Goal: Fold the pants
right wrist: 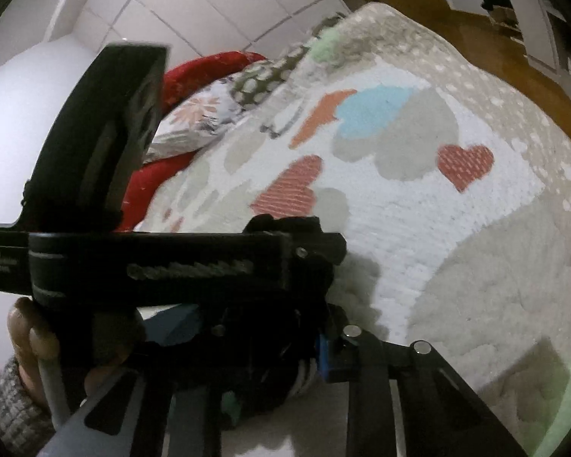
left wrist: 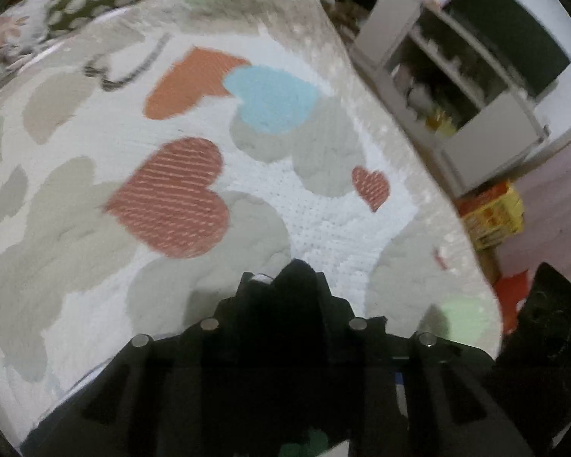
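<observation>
The black pants (left wrist: 299,268) show as a bunch of dark cloth pinched between the fingertips of my left gripper (left wrist: 287,285), just above a white bed cover (left wrist: 323,209) printed with hearts. In the right wrist view, more of the black pants (right wrist: 285,377), with thin white stripes, sit between the fingers of my right gripper (right wrist: 285,339), which is shut on them. The left gripper's black rail (right wrist: 190,262) crosses directly in front, held by a hand (right wrist: 26,339) in a grey knit sleeve (right wrist: 7,403). Most of the pants are hidden under the two grippers.
Floral pillows (right wrist: 201,114) and a red blanket (right wrist: 209,68) lie at the bed's head, against white panelled doors. Off the bed's right edge are a white shelf unit (left wrist: 456,87) and a yellow box (left wrist: 491,217) on the floor.
</observation>
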